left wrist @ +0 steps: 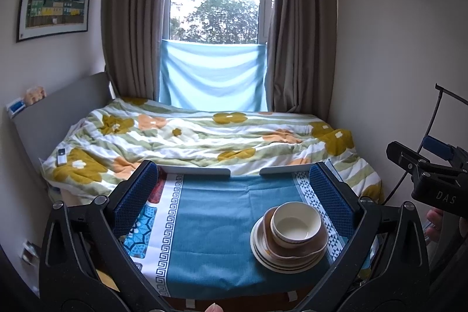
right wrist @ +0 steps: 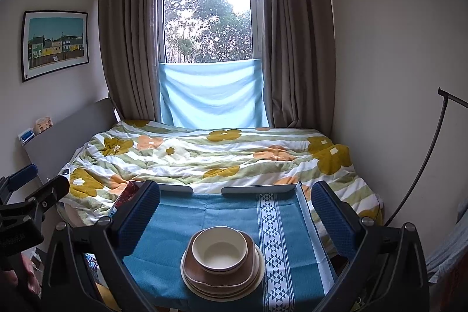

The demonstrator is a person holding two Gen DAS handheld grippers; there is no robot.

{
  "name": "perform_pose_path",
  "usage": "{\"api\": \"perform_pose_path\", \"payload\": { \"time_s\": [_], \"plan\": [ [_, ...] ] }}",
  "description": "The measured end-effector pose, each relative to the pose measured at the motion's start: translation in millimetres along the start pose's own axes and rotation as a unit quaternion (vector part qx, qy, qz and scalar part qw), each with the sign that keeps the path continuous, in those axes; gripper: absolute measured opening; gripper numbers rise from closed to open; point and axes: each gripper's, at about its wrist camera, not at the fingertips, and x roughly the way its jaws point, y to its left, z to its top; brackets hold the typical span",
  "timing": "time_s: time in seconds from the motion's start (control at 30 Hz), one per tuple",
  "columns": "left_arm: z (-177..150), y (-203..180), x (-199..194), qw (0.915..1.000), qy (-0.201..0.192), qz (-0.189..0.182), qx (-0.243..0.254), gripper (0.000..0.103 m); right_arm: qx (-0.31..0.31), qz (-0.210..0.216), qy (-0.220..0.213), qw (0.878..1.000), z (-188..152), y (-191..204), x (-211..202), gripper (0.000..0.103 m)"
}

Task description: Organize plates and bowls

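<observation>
A cream bowl sits in a brown dish on a pile of plates, all stacked on the bench in front of the bed. The left claw and right claw are both wide apart and hold nothing. The stacking looks done, so next they may only need to pull away.

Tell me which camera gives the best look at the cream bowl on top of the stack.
The right wrist view: the cream bowl sits near the middle, between the open fingers, its whole rim and empty inside visible. The left wrist view shows the same bowl off to the right, close to the right finger pad, at more of an angle.
</observation>
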Motion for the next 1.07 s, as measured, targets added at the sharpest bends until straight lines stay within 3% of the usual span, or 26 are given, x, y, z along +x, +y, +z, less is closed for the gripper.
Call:
{"api": "perform_pose_path", "payload": {
  "time_s": [0.47, 0.8, 1.07],
  "plan": [
    [3.1, -1.7, 3.7, 1.0000, -0.003, 0.005, 0.002, 0.103, -0.001, -0.001, 0.000, 1.000, -0.1, -0.4, 0.1, 0.103],
    [7.1, -12.5, 4.6, 0.9985, -0.025, 0.047, 0.013, 0.103, 0.001, 0.000, -0.001, 1.000, 0.0, 0.0, -0.1, 0.103],
    [6.4, -25.9, 7.3, 0.9977, -0.032, 0.057, 0.018, 0.103, -0.003, 0.005, -0.001, 1.000, -0.2, 1.4, 1.6, 0.103]
  ]
}}
